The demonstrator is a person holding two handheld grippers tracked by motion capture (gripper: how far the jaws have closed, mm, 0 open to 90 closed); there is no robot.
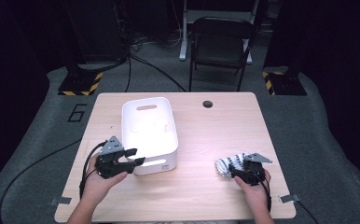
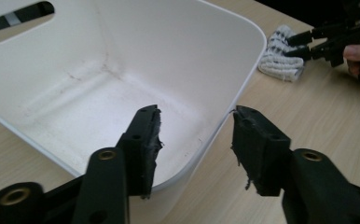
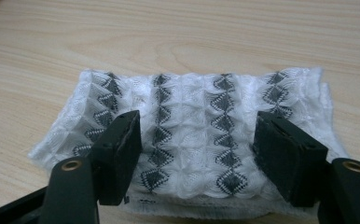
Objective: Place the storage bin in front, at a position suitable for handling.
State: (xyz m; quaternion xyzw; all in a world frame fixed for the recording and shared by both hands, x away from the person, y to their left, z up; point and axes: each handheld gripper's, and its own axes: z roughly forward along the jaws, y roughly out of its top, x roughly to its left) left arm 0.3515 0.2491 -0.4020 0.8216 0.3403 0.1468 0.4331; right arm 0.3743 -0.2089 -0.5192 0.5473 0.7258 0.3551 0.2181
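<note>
Cloth [image 3: 192,135], white w/ dark diamond stripes, lies folded on the wooden table [image 1: 206,135], well to the right of the white bin [image 1: 149,133]. Right gripper [image 3: 197,154] sits over it, jaws apart, one pad on each side of the fabric; can't tell if they press it. Left gripper [image 2: 194,144] is at the bin's near corner, jaws apart and straddling the rim, one inside, one outside, not touching the wall.
</note>
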